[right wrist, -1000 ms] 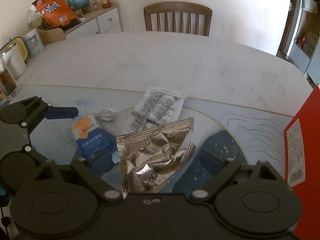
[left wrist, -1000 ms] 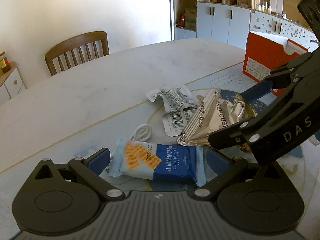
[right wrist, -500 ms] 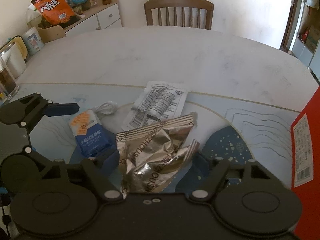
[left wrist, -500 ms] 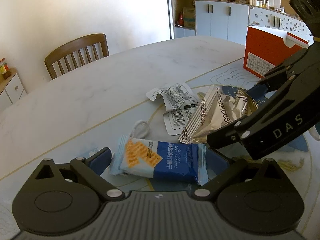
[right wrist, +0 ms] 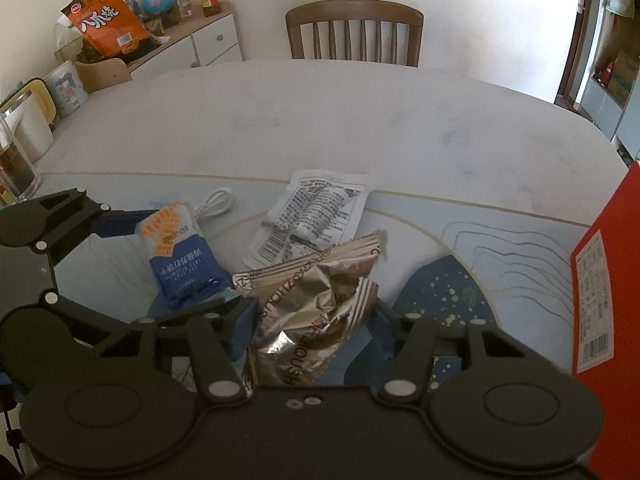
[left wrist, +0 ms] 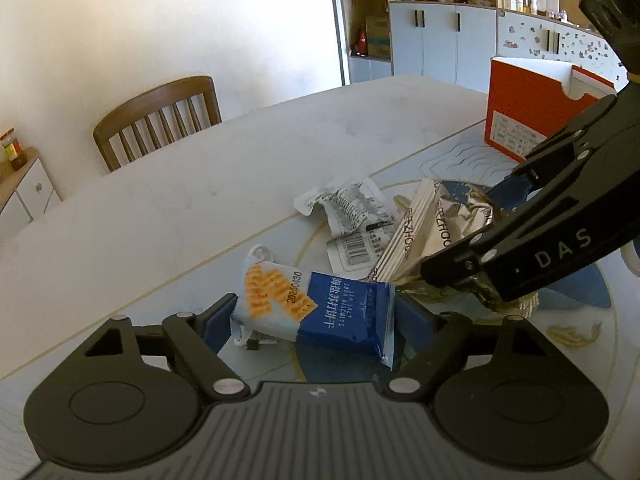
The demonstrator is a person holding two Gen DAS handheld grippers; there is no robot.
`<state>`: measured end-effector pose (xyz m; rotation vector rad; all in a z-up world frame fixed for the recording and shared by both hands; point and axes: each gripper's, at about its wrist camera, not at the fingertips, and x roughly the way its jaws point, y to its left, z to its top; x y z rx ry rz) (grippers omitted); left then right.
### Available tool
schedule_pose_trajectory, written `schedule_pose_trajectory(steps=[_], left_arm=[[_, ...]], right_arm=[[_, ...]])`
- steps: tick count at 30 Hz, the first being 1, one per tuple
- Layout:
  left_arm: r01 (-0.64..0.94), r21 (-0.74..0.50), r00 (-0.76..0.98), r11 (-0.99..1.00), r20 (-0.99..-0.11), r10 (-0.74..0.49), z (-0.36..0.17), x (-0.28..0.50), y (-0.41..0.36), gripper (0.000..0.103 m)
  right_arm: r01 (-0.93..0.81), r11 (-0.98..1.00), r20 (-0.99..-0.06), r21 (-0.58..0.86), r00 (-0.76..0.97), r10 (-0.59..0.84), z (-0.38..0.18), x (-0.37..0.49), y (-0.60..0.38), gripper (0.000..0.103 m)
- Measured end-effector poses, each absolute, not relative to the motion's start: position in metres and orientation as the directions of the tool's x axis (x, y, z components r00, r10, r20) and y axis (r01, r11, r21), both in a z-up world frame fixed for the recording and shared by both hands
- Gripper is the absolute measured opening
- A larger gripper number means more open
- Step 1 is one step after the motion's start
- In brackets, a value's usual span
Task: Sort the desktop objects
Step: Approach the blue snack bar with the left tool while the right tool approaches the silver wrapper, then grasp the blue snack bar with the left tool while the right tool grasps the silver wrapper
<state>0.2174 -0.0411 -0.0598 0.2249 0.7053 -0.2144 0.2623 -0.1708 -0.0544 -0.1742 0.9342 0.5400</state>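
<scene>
Left wrist view: left gripper [left wrist: 314, 318] jaws have just been closing; both blue pads now press the ends of the blue biscuit packet [left wrist: 316, 308], which is tilted on the patterned mat [left wrist: 580, 332]. White cable [left wrist: 260, 254] just behind it.

Right wrist view: right gripper [right wrist: 312, 330] jaws have just been closing around the crumpled foil bag [right wrist: 316, 320] (pads squeezing its sides). White printed sachet [right wrist: 316, 216] lies flat beyond; red box [right wrist: 604, 312] at right edge.
</scene>
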Motion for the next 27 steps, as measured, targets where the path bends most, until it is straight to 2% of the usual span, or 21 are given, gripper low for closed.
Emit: schedule_pose_trajectory(steps=[27], left_arm=[[0.301,0.091,0.757,0.949,-0.628,-0.179,-0.003,0.197,-0.077,0.083]], right_arm=[[-0.450,0.885,-0.737,0.118,0.557,0.381,-0.007,0.232,-0.218,0.053]])
